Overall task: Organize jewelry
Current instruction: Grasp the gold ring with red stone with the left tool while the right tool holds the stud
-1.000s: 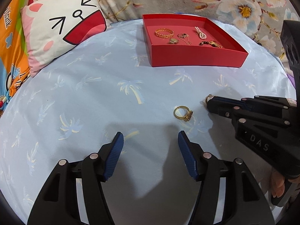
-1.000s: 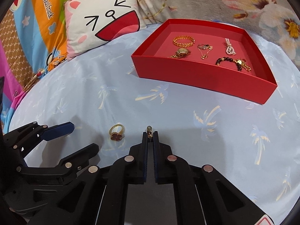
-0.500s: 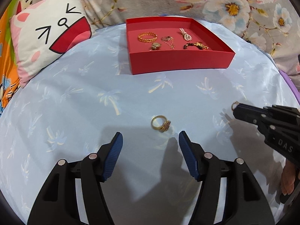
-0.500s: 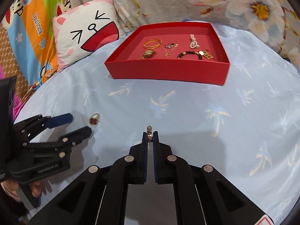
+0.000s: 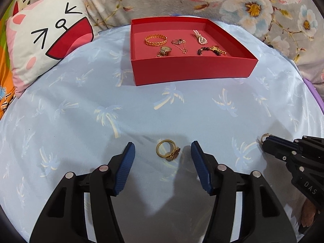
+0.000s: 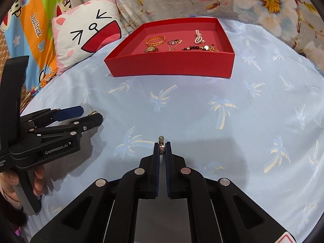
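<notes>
While the left gripper [image 5: 162, 154] stood with jaws apart and just closing a little, a gold ring [image 5: 167, 151] lay between them on the blue sheet [image 5: 141, 105], its flower top turned right. The right gripper [image 6: 162, 148] was clamped on a small ring [image 6: 161, 144], stone pointing to the far red tray [image 6: 172, 65].

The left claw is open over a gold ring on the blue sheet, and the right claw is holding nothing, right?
Not quite. The right claw is shut on a small ring, as the right wrist view shows. The rest holds: the left claw is open over the gold ring on the blue sheet.
</notes>
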The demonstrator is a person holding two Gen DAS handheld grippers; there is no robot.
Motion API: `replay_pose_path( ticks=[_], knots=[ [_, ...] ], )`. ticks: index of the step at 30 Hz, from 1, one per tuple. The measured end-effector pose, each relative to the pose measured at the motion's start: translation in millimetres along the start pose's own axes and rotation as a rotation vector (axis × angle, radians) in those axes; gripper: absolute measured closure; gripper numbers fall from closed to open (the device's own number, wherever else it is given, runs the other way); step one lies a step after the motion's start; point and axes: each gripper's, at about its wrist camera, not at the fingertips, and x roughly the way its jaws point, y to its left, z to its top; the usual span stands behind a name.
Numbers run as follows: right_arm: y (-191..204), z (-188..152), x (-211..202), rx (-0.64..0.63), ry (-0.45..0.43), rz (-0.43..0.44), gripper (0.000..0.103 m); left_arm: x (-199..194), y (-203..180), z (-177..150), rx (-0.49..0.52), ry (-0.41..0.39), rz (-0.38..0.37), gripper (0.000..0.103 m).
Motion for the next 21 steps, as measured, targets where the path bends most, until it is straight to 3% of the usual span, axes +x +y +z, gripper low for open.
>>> replay_pose_path(
  ticks=[3,14,21],
  knots=[
    [-2,0,1,0.008,0.004,0.005,0.099,0,0,0,-0.001,-0.001,0.004,0.05],
    [-2,-1,2,0.014,0.009,0.008,0.099,-2,-6,-1,0.027,-0.009,-0.005,0.08],
    [-2,0,2,0.014,0.009,0.009,0.099,-4,-11,-2,0.048,-0.011,-0.02,0.082]
  ],
)
